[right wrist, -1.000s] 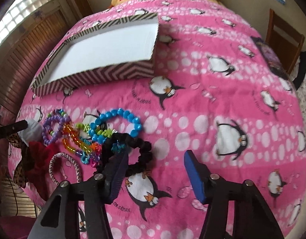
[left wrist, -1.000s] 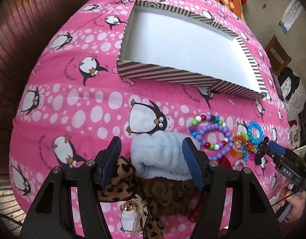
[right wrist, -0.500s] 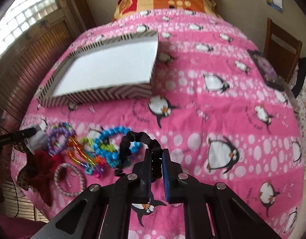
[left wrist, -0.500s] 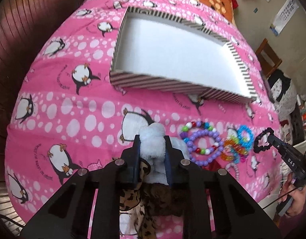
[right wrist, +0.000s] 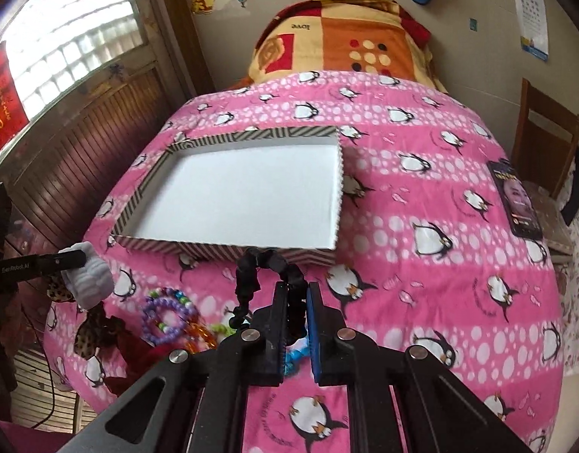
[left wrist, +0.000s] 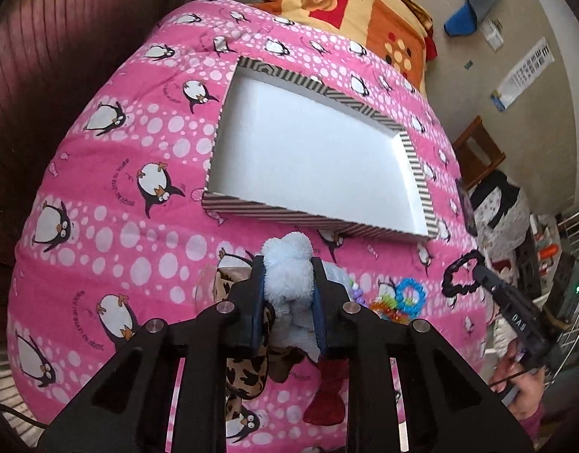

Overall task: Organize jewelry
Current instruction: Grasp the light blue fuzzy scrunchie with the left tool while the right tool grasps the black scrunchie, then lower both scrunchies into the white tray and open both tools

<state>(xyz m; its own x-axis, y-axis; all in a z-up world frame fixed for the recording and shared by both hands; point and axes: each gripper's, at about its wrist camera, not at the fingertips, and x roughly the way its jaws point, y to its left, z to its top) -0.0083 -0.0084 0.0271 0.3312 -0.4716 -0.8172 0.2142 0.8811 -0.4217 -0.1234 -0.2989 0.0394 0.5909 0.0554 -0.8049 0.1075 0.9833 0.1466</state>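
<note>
Right now both grippers are loaded. The left gripper (left wrist: 288,294) has its jaws clamped on a pale blue fluffy scrunchie (left wrist: 288,277), which bulges out past the fingertips and hangs down behind them. It looks feather-light, soft and squashy, so a pinch through the thick of the plush seems the safe hold. Any light pinch on a loose fold could slip.

The right gripper (right wrist: 297,313) is closed on a black scrunchie (right wrist: 268,264), a ruffled loop arching up and forward from the fingertips – floppy, so it will likely dangle and swing when carried.

Ahead of both grippers lies the striped box (left wrist: 417,166), shallow with a white floor and nothing in it that I can see. It looks an easy target for a drop.

Below and between the two grippers, on the pink penguin bedspread (right wrist: 440,264), the rest of the pile waits – a purple bead bracelet (right wrist: 165,315), a blue bead bracelet (left wrist: 412,294), and a leopard-print bow (left wrist: 248,370) just under the left jaws. The beads look hard and slick and are best taken across the strand.
</note>
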